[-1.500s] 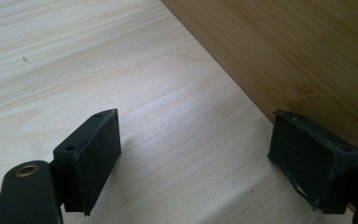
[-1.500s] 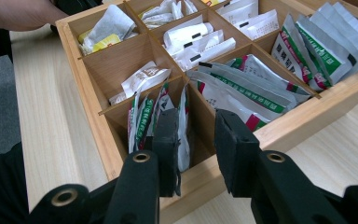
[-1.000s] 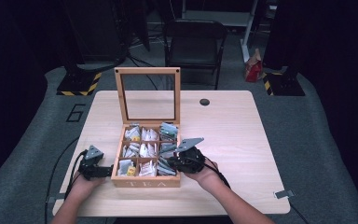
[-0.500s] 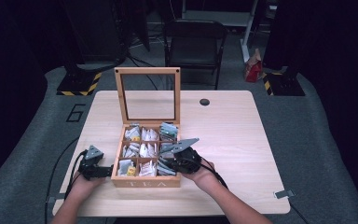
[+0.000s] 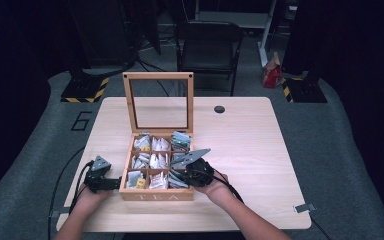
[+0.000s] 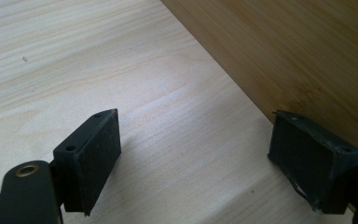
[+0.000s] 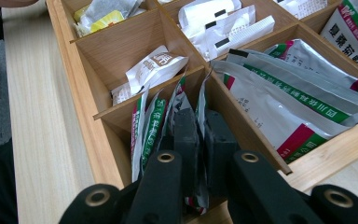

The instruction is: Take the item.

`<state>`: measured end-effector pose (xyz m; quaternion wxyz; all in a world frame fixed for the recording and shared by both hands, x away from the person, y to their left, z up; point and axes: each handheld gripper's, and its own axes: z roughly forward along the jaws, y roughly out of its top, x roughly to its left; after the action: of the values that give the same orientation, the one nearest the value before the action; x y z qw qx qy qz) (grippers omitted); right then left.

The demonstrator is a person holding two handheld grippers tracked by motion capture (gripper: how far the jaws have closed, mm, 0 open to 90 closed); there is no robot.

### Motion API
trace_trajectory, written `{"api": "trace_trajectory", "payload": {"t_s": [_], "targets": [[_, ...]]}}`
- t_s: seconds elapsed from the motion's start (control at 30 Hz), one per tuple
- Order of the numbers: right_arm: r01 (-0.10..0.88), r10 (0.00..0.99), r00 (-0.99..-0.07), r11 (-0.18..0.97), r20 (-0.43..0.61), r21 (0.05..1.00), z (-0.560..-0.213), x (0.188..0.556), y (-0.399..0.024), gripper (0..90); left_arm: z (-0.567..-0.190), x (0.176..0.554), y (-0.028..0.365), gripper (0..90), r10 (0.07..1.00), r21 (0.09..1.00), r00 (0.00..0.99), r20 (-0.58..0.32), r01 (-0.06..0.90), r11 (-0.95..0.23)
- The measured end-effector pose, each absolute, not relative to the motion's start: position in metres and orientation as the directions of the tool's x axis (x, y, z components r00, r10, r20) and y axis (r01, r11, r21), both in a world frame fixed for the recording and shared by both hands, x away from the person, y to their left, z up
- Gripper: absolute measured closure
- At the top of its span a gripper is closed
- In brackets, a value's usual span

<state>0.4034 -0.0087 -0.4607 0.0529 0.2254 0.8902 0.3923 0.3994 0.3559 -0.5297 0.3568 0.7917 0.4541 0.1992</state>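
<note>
- R gripper (image 7: pixel 196 140): jaws pinched on a silver-green tea sachet (image 7: pixel 200 105) in near-right compartment of wooden tea box (image 5: pixel 156 192).
- L gripper (image 6: pixel 196 158): jaws wide apart, low on table (image 6: pixel 74 56), just beside box's left wall.
- Glass lid (image 5: pixel 159 102) upright at far side.

table (image 5: pixel 260 150) brightly lit from above, surroundings dark; high view soft, slightly blurred; gripper views sharp.

The high view looks forward and down over the whole table (image 5: pixel 260 150). Both gripper views sit close, sharing the tea box (image 5: pixel 156 194): left along its outer wall (image 6: pixel 279 51), right into its compartments (image 7: pixel 135 51).
</note>
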Motion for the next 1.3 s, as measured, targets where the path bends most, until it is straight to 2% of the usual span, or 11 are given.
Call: {"api": "trace_trajectory", "payload": {"t_s": [0.67,1.3], "targets": [[0.351,0.427,-0.900,0.589,0.089,0.728,-0.457,0.402,-0.010,89.7,-0.530,0.399,0.356,16.1,0.861,0.746,0.508,-0.008,0.577,-0.333],[0.337,0.402,-0.909,0.547,0.113,0.766,-0.422,0.395,-0.017,89.7,-0.530,0.399,0.356,16.1,0.861,0.746,0.508,-0.008,0.576,-0.333]]}}
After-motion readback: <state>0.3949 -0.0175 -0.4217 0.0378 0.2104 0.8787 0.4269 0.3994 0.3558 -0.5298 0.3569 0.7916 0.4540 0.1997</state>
